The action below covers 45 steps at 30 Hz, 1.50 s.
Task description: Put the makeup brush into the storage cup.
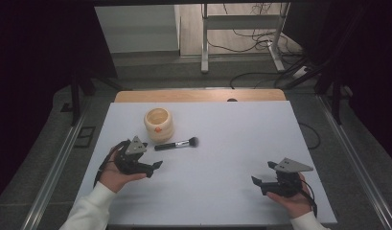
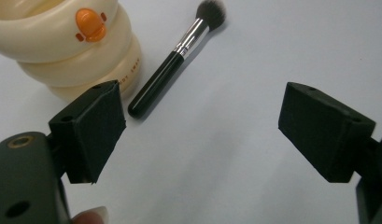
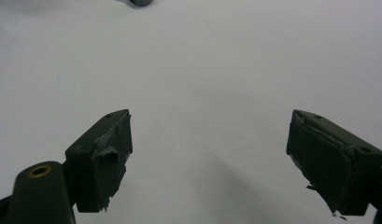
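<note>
- Both grippers stand wide and hold nothing: the left gripper (image 1: pixel 155 168) near the table's (image 1: pixel 222 191) left edge, the right gripper (image 1: pixel 261 179) near its right front corner.
- Only a dark scrap at the right gripper view's top edge is too cut off to identify.
- Between them, nearer the left edge, a black-handled makeup brush (image 1: pixel 177 144) lies just beside a cream ribbed cup (image 1: pixel 158 123).
- Seen from the left gripper view, the cup (image 2: pixel 72 44) carries an orange duck mark and the brush (image 2: pixel 172 63) lies close ahead.

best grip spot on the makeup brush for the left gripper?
Probably the black handle of the makeup brush, midway along. It lies flat on the table, bristles pointing away from the cream holder, so come from above with the jaws across the handle. The left gripper is open and empty. The handle's butt end sits close to the holder, leaving less room there.
</note>
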Tool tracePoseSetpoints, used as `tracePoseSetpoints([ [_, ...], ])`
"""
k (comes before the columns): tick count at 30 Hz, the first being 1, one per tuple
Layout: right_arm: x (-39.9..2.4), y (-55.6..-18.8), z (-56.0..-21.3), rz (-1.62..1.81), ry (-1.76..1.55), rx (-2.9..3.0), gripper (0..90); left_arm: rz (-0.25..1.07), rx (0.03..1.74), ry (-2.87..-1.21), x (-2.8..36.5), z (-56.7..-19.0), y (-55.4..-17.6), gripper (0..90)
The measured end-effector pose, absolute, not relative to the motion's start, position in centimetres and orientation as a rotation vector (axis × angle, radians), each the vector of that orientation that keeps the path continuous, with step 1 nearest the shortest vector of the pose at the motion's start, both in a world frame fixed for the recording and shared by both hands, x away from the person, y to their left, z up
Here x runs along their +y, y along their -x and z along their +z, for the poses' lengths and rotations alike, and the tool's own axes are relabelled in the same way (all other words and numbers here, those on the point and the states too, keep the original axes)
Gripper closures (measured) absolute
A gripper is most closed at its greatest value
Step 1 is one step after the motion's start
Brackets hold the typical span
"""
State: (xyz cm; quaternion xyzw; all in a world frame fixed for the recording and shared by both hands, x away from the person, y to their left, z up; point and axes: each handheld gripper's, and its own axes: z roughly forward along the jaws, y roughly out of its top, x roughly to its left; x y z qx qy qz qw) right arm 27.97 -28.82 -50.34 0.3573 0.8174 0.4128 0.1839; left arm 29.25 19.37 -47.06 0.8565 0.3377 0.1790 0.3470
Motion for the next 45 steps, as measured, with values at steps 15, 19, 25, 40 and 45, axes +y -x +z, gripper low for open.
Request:
tracePoseSetpoints([
  [15,-28.8,-28.0,-50.4,1.156,-1.001,2.31,15.2,0.432,0.809,-2.283,17.8,-46.6,-31.3,15.2],
  [19,-28.7,-28.0,-50.4,1.152,-1.001,2.312,15.2,0.429,0.791,-2.298,17.4,-46.5,-31.7,15.2],
  [25,-28.7,-28.0,-50.5,1.151,-1.001,2.313,15.2,0.425,0.768,-2.31,17.2,-46.3,-32.1,15.2],
  [40,-28.8,-28.0,-50.4,1.146,-1.004,2.306,15.2,0.407,0.734,-2.299,16.8,-45.9,-33.5,15.4],
  [45,-28.8,-28.0,-50.4,1.149,-1.0,2.306,15.2,0.404,0.732,-2.304,16.7,-45.9,-34.0,15.5],
])
